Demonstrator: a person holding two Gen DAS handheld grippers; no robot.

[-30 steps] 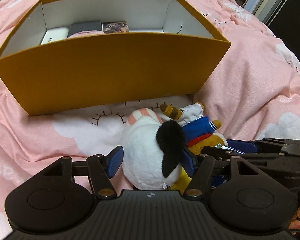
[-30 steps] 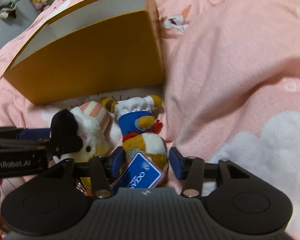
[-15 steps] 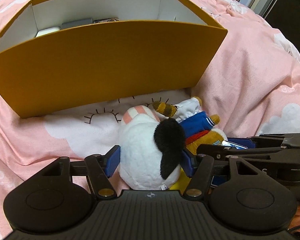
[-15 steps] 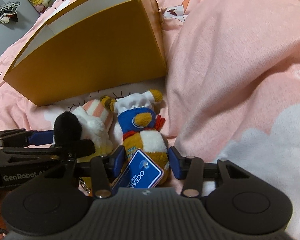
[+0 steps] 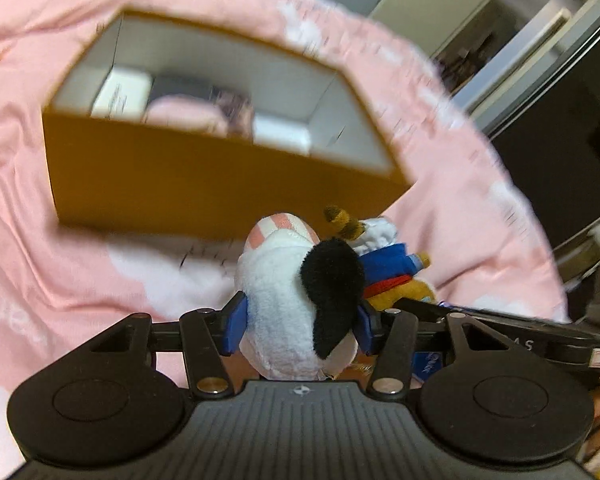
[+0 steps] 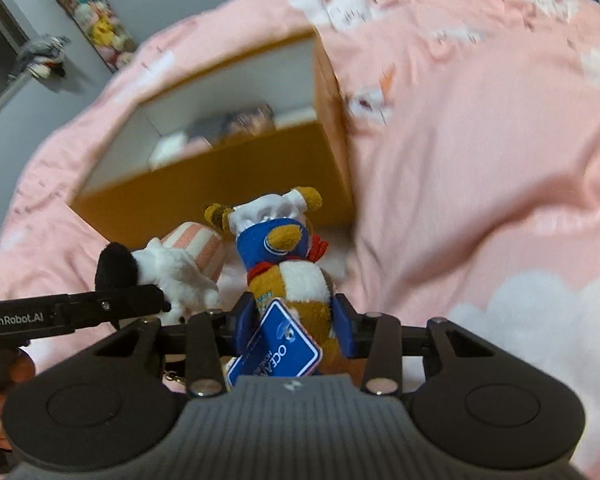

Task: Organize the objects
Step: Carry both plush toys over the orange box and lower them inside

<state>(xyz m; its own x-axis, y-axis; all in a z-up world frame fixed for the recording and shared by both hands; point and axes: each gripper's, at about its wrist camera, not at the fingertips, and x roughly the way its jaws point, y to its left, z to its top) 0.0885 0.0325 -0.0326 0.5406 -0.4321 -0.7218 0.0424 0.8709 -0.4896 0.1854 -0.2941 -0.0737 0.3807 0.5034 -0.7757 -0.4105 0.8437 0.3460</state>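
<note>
My left gripper [image 5: 298, 326] is shut on a white plush dog [image 5: 288, 300] with a black ear and a pink striped hat, held above the bed. My right gripper [image 6: 294, 318] is shut on a brown-and-white plush [image 6: 296, 268] in a blue top and white chef hat, with a blue tag [image 6: 276, 354]. The two plush toys are side by side; the dog also shows in the right wrist view [image 6: 172, 268]. The open orange box [image 5: 204, 184] lies ahead, white inside, with several small items in it. It also shows in the right wrist view [image 6: 228, 184].
A pink duvet [image 6: 480, 168] with white cloud prints covers the bed all around the box. Dark doorway and furniture [image 5: 560, 92] stand beyond the bed at the right. Plush toys hang on the grey wall [image 6: 88, 20] at the back left.
Both grippers have closed on their plush toys and lifted them off the duvet. Both views now look down into the box from higher up, with motion blur.
</note>
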